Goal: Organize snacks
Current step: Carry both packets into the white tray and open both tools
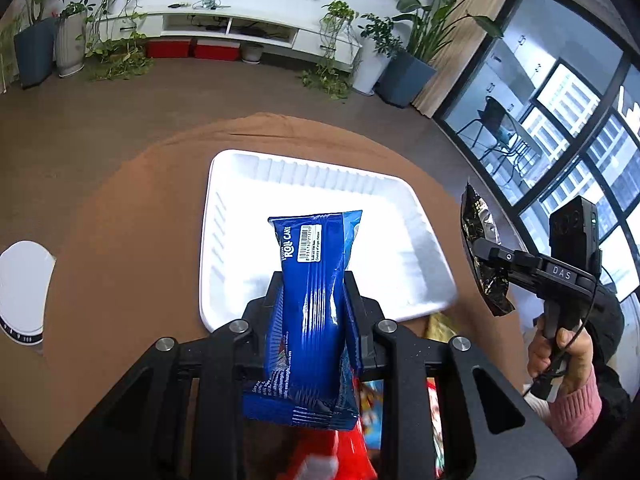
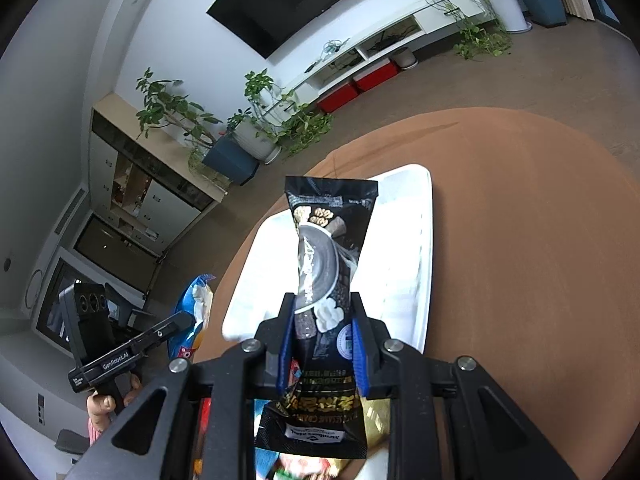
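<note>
Your left gripper (image 1: 310,280) pinches the blue roll-cake pack (image 1: 310,280); right gripper (image 2: 320,316) clamps the black snack pouch (image 2: 326,240); both floppy, so either may snag the white tray (image 1: 224,208) rim and slip out.

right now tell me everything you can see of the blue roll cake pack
The blue pack is a glossy plastic wrapper with white "ROLL CAKE" lettering, a barcode panel and crimped ends. The left gripper is shut on its middle, holding it lengthwise along the fingers, far end forward. It hangs in the air over the near edge of the white tray, not touching it. The right wrist view shows its other face, with a pale picture.
</note>
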`<state>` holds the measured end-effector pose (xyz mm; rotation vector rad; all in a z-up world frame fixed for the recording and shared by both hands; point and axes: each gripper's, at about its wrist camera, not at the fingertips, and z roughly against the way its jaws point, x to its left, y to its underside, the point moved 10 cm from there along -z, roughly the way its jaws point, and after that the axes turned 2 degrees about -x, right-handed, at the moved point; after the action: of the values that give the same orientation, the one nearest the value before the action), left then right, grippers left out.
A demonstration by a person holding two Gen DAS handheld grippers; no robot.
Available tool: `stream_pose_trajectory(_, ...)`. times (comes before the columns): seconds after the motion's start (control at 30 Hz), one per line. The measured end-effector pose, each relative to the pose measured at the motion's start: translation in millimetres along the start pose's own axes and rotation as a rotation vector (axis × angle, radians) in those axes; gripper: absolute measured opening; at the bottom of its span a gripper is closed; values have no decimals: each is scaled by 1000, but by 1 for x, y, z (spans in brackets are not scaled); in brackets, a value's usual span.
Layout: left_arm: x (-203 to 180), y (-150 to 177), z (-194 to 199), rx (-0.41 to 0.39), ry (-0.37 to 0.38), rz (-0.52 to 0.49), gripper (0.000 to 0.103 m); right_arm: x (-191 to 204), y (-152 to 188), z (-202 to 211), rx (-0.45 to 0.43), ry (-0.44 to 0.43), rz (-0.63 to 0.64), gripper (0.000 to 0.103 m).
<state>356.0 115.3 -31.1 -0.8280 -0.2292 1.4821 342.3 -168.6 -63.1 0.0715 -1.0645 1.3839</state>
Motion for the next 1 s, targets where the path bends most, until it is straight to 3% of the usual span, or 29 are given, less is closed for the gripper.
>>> stream_pose_trajectory(0.27, 14, -21, -49, 6, -74, -15, 24, -20, -23, -37, 7, 41, -24, 27)
stream_pose_trajectory(0.4, 18, -27, -72, 3, -87, -14, 25, -24, -19, -47, 16, 85, 10, 29)
stream_pose_trajectory(0.47, 22, -30, -84, -4, -129, -30, 27, -23, -20, -49, 13, 111, 41, 29)
stream_pose_trajectory(0.6, 25, -34, -97, -20, -145, -45, 27, -19, -24, -47, 0, 138, 94, 40)
stream_pose_trajectory(0.77, 27, -32, -93, -36, -143, -50, 27, -6, -24, -36, -10, 149, 140, 41)
stream_pose_trajectory(1.0, 14, 0, -42, -64, -154, -94, 27, 24, -14, -4, -38, 148, 200, 45)
